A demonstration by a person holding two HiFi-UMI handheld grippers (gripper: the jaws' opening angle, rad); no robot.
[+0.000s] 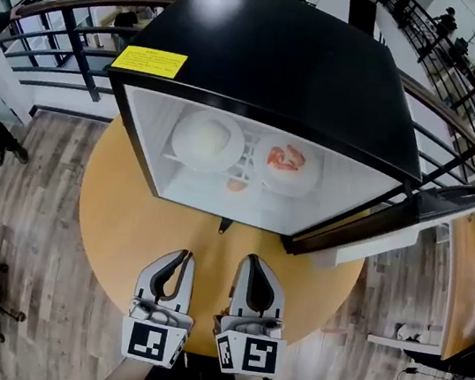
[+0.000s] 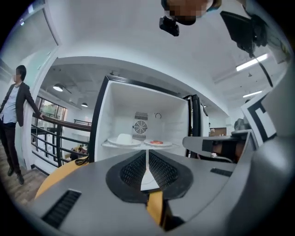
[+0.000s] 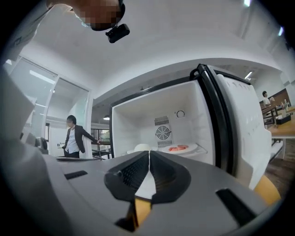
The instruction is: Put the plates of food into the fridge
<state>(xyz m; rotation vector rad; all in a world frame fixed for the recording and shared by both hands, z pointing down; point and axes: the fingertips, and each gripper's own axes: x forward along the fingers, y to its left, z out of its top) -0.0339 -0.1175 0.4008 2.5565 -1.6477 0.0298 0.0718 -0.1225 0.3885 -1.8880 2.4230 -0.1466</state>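
Right gripper view, fingers (image 3: 128, 174) half-hide white plate (image 3: 141, 148)

Fridge (image 1: 278, 48) black outside, white inside, yellow label (image 1: 149, 61). Shelf-left plate (image 1: 181, 147) white with white food (image 1: 212, 134); shelf-right plate (image 1: 306, 183) white with red-orange food (image 1: 286, 156). Table (image 1: 124, 229) tan. Floor (image 1: 31, 197) grey-brown wood grain.

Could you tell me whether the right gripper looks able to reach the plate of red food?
Probably yes: the fridge door stands open, and nothing lies between the right gripper and the plate of red food; its shut jaws would need opening.
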